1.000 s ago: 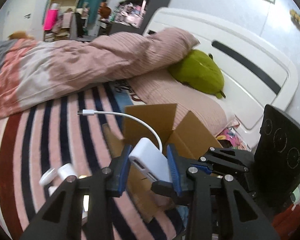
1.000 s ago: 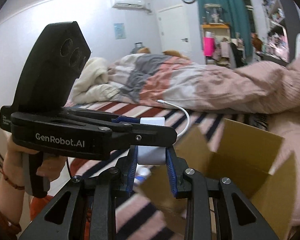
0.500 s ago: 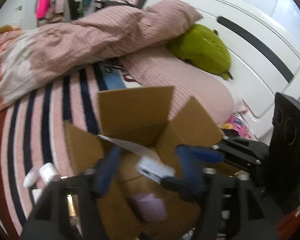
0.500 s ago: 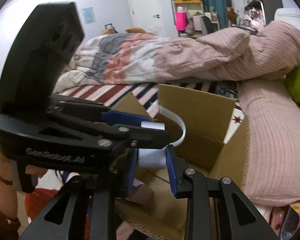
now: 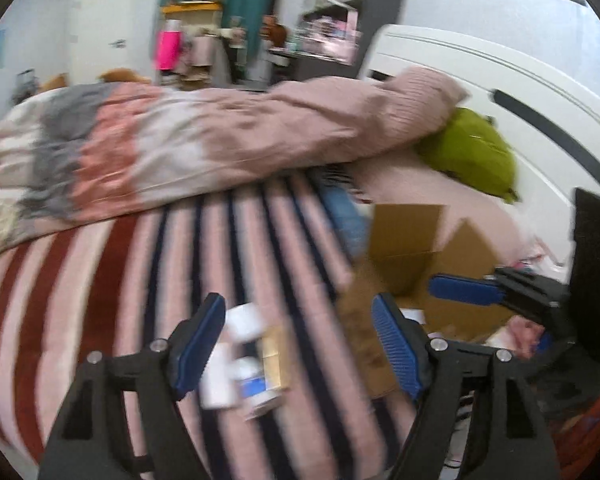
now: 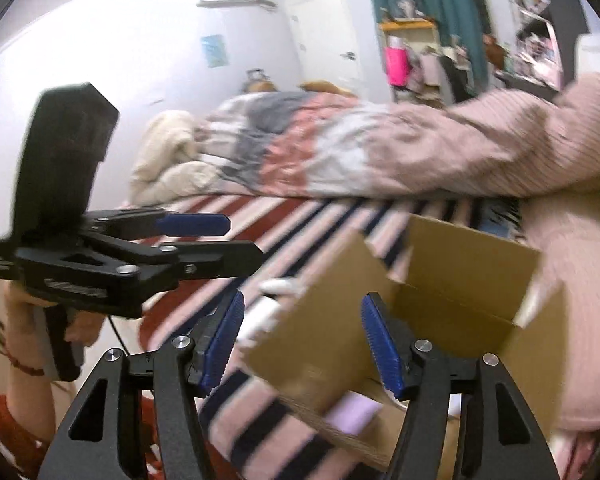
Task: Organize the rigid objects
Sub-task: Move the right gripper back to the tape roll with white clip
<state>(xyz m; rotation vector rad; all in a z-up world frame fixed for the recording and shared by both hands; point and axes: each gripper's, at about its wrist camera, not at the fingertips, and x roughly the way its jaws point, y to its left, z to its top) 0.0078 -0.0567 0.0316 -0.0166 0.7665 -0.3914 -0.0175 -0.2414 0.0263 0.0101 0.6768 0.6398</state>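
Note:
An open cardboard box (image 5: pixel 432 264) stands on the striped bed; in the right wrist view the box (image 6: pixel 452 300) is just ahead, with something lilac (image 6: pixel 352 412) inside. My left gripper (image 5: pixel 300 340) is open and empty above a small cluster of white and gold items (image 5: pixel 252 360) on the blanket. My right gripper (image 6: pixel 300 340) is open and empty over the box's near flap. The right gripper shows in the left wrist view (image 5: pixel 472 292), beside the box. The left gripper shows in the right wrist view (image 6: pixel 204 236), to the left. The frames are blurred.
A rumpled pink and grey duvet (image 5: pixel 188 148) lies across the far side of the bed. A green plush (image 5: pixel 472 152) rests against the white headboard (image 5: pixel 520 92). White small items (image 6: pixel 276 292) lie left of the box. Shelves and a doorway are at the back.
Both grippers held the white adapter with its cable over the box. Both have opened and let it go. The left gripper has swung left toward the small items; the adapter is out of sight.

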